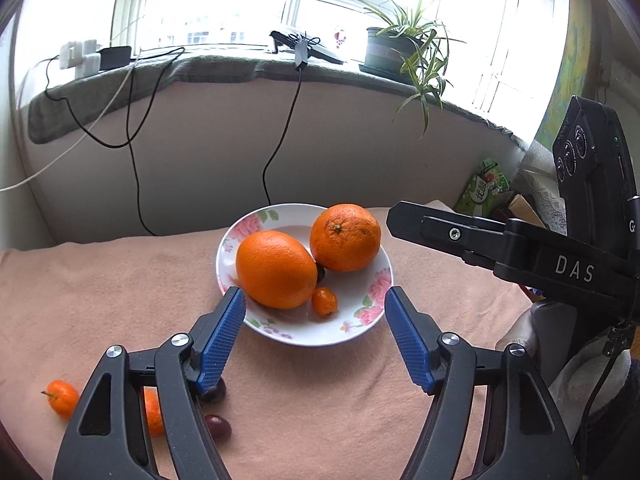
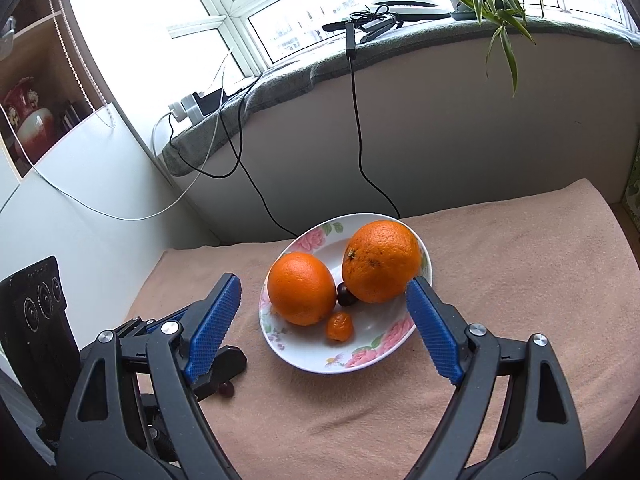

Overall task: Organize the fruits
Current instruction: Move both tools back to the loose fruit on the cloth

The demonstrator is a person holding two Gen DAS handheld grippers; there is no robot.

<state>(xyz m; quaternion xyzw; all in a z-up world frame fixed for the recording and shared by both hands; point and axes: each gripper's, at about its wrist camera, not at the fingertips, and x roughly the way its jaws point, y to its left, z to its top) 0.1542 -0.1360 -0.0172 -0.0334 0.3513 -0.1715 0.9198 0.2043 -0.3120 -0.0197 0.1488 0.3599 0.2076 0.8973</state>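
both grippers spread wide, nothing between the pads: left gripper [image 1: 316,312] and right gripper [image 2: 324,300] hovering on the near side of the plate [image 1: 352,336]. already on the plate: two oranges [image 1: 276,268] touching, a dark cherry [image 2: 346,295] wedged between them, a kumquat [image 1: 324,301] just in front. still loose on the peach cloth [image 1: 320,400], near side of the plate, under the left gripper's arm: two kumquats [image 1: 61,398] and two cherries [image 1: 219,428]. best to drop low over one small fruit, centre it between the pads, close gently to avoid bruising, then set it in the bare front part of the plate, clear of the oranges.
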